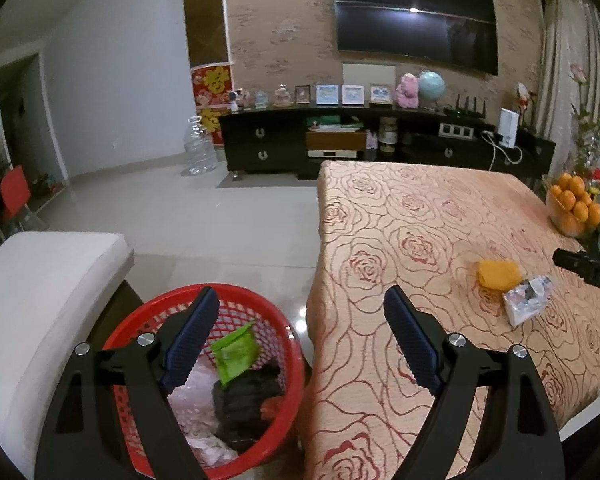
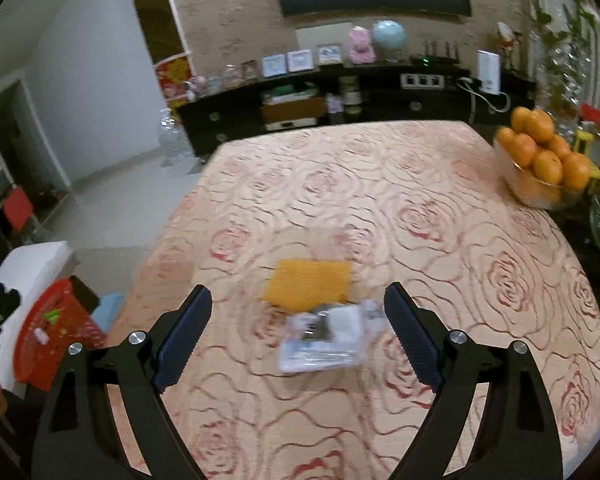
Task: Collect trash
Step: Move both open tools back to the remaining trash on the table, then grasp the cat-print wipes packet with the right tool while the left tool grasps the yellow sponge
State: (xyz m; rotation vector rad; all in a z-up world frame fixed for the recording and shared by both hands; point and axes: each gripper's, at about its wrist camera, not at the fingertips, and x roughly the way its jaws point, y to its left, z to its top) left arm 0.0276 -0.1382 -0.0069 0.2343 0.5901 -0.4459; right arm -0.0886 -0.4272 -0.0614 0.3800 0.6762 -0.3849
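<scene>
Two scraps left: wrapper (image 2: 326, 338), orange pad (image 2: 309, 283). My right gripper (image 2: 298, 322) wide, empty; left gripper (image 1: 302, 332) wide over basket (image 1: 288, 322). Risk: wrapper slips from pinch.

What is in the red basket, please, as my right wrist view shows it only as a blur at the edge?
Observer: The basket holds a green wrapper, a black bag and pale plastic.
Operator: Where is the left hand-held gripper, please?
Observer: The left hand-held gripper is open over the basket, holding nothing.
Operator: What does the basket stand beside?
Observer: It stands between a white seat and the table.
</scene>
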